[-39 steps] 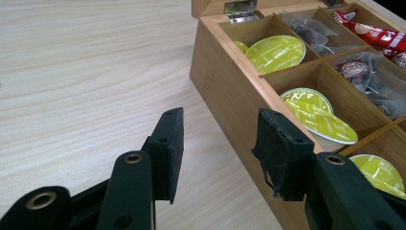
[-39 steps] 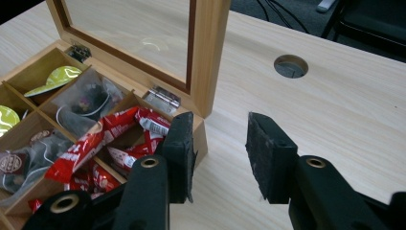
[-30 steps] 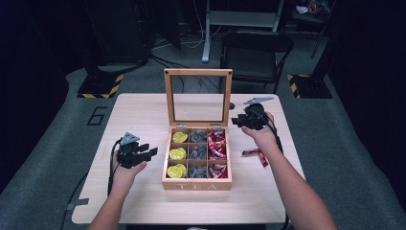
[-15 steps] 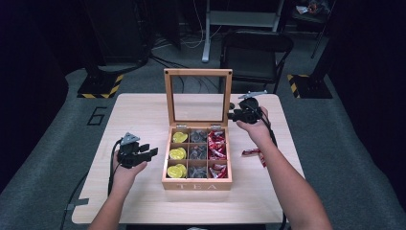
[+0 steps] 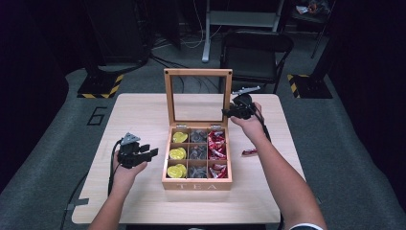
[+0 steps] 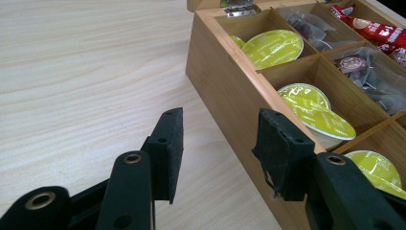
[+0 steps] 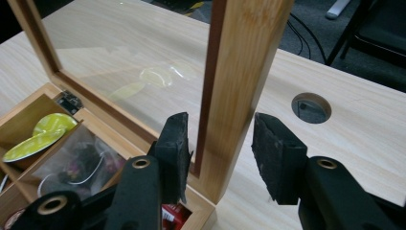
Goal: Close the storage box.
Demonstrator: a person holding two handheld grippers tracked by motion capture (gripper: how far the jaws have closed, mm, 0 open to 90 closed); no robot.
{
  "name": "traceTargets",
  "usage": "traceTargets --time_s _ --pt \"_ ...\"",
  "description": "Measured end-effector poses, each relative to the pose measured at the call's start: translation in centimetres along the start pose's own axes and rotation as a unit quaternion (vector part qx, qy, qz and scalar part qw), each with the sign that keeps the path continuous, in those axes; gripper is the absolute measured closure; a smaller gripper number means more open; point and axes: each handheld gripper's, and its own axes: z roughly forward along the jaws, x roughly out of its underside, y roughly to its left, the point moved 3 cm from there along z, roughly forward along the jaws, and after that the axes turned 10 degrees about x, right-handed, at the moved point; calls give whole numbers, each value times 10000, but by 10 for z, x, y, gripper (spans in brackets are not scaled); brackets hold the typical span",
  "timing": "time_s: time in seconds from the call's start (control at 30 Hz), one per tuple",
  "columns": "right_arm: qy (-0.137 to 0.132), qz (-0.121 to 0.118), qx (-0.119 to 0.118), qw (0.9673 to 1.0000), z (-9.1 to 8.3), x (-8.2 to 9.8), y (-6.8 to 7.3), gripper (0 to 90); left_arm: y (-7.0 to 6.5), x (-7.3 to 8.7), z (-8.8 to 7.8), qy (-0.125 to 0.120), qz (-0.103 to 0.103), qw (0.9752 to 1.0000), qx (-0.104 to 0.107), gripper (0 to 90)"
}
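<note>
Since the earlier frame the right gripper (image 7: 218, 158) has moved leftward to the tea box lid (image 7: 242, 72), jaws just opening and straddling its upright right-hand frame post ungripped; the left gripper (image 6: 220, 153) idles open-jawed beside the box.

The wooden tea box (image 5: 197, 184) stands on the tabletop (image 5: 143, 115) with its glass lid (image 5: 198, 98) upright and open. Its nine compartments hold yellow-green capsules (image 5: 176, 154) at the left, probably grey sachets (image 5: 197, 152) in the middle, and red packets (image 5: 217, 143) at the right.

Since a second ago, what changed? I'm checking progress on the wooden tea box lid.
The right gripper moved leftward to the upright glass-paned wooden lid; its jaws have just been opening and now straddle the lid's side rail. The left gripper and wooden tea box stayed put.
</note>
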Motion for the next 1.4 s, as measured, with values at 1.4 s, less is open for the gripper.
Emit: traceTargets --time_s 1.4 --pt "-438 -231 46 9988 -14 9 10 651 -8 -50 -1 89 462 9989 73 515"
